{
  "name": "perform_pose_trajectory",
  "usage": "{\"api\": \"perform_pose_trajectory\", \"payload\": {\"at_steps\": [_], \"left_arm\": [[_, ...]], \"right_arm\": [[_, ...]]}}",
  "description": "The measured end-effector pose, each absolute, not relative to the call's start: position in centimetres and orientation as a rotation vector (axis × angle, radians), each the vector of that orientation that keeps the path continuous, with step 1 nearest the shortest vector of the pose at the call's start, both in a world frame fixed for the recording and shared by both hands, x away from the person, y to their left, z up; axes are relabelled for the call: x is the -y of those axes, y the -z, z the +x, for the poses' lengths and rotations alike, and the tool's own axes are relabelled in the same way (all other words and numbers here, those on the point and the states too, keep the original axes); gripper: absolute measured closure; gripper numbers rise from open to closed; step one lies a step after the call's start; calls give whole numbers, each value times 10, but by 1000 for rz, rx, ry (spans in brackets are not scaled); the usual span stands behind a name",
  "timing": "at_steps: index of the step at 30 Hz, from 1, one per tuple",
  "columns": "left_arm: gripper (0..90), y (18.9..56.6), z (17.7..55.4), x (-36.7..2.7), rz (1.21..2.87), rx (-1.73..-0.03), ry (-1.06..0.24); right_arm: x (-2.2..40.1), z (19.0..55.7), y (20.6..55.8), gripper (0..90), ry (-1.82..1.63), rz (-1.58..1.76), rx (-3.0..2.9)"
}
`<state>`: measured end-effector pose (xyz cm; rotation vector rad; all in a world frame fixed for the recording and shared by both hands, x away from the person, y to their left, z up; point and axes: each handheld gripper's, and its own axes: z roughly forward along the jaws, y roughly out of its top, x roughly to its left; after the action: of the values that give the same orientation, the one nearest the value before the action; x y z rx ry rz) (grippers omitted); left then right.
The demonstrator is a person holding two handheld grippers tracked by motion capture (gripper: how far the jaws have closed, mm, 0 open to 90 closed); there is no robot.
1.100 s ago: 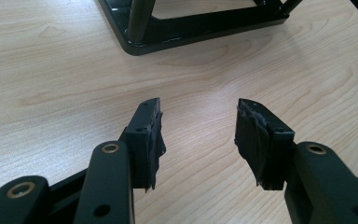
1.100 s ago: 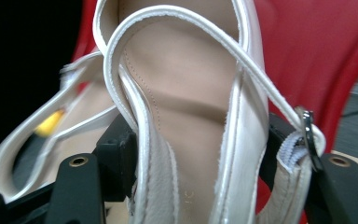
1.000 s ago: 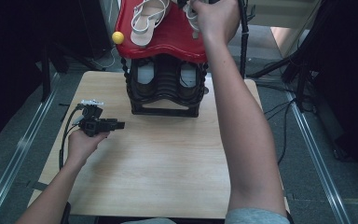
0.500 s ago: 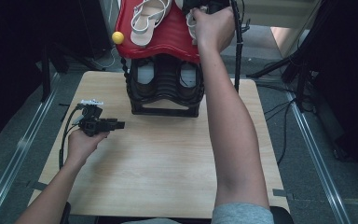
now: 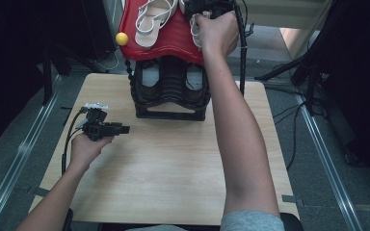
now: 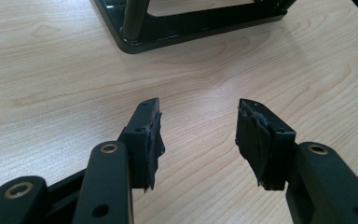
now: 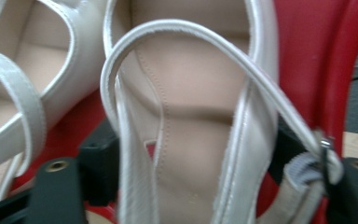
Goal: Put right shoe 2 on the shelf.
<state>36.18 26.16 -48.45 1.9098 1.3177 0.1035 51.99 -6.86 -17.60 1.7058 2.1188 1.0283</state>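
Right gripper point(image 5: 200, 10): jaws have just been opening and now stand wide, with the white sandal point(image 7: 191, 121) between them, resting on the red shelf point(image 7: 307, 56). Left gripper point(image 6: 198, 140): half open, empty, above the wooden table point(image 6: 51, 70), the black rack point(image 6: 186, 25) ahead of it.

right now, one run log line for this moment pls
right gripper: jaws just opening, astride right sandal on red shelf | left gripper: open, empty, over table

L hand-held gripper point(image 6: 198, 140) jaws apart; R hand-held gripper point(image 7: 186, 163) jaws just opening.
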Motion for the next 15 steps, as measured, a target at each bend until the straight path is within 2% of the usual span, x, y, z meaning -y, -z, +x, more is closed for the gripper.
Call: {"api": "perform_pose_trajectory", "payload": {"at_steps": [10,15], "left_arm": [[490,484,362,-263,1914,-1322,-108],[487,484,362,-263,1914,-1323,-109]], "right_arm": [[68,519,171,174,-1027,1672,-2120],[68,515,164,170,-1046,1630,-2112]]}}
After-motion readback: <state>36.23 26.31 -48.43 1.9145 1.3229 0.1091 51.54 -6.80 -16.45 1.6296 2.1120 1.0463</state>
